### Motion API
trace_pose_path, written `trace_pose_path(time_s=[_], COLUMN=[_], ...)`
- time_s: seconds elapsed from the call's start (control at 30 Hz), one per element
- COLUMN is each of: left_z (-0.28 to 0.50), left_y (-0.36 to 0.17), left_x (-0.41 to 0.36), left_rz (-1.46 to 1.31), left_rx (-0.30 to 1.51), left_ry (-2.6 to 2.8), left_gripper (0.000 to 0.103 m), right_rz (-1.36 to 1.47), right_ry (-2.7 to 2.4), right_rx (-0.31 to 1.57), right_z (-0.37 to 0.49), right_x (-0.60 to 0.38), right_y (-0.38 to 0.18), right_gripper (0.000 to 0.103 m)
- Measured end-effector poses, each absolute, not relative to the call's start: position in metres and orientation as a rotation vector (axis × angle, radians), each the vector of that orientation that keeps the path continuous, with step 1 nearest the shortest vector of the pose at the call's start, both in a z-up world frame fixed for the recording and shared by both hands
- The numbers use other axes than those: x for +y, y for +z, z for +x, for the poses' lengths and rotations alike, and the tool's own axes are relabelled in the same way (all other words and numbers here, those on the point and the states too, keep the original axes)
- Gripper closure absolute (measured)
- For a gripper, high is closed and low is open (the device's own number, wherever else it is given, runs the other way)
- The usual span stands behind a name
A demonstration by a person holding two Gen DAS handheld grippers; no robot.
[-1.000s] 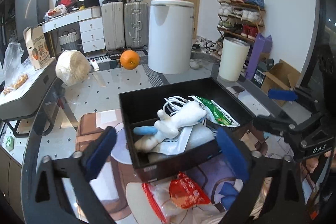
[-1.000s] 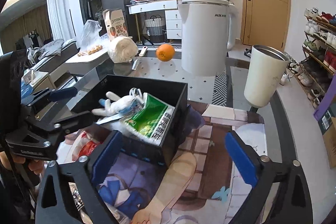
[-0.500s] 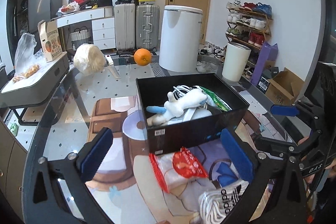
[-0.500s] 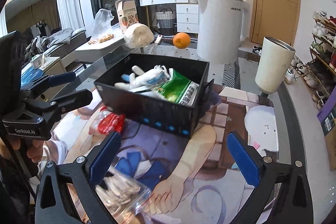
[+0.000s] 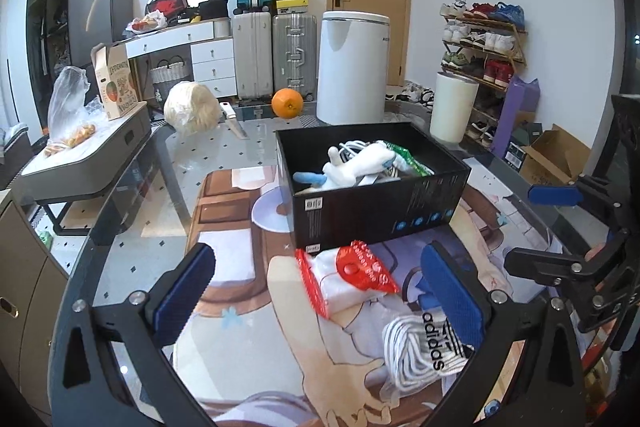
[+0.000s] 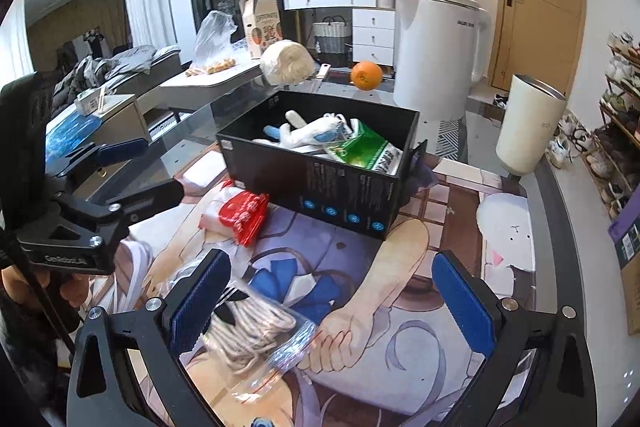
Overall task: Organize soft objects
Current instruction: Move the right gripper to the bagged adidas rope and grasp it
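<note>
Both the left gripper and the right gripper hang spread wide and empty above the tabletop. The black box at frame centre already holds a plush toy. The red-sealed bag and bagged striped socks lie in front, probably next.

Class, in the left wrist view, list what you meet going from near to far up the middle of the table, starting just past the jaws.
Bagged striped socks → red-and-white packet → black box holding the white plush toy → orange → white bin.
</note>
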State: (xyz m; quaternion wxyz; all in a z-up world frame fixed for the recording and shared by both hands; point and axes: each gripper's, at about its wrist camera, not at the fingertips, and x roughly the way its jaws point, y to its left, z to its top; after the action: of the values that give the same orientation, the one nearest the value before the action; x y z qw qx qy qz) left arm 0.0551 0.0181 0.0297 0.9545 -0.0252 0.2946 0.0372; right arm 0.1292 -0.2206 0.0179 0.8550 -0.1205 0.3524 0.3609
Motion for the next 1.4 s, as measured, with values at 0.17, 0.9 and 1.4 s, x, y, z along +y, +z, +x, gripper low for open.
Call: trace_pose_path(time_s=[0.17, 0.9, 1.4], left_z=[0.050, 0.034, 0.036], left_y=[0.027, 0.010, 0.006], left_x=[0.015, 0.029, 0.035], left_rz=[-0.027, -0.074, -0.081], left_rx=[0.601, 0.625, 0.634], left_ry=[0.102, 0.120, 0.124], left_gripper=[0.000, 0.000, 0.000], right_rz=[-0.269, -0.427, -0.399], right_ry=[0.790, 0.928, 0.879], right_rx=[0.745, 0.820, 0.947], right_z=[0.125, 0.101, 0.118], right_x=[-0.217, -0.186, -0.160], right_y=[0.017, -0.016, -0.047], right_gripper=[0.001, 0.001, 0.001])
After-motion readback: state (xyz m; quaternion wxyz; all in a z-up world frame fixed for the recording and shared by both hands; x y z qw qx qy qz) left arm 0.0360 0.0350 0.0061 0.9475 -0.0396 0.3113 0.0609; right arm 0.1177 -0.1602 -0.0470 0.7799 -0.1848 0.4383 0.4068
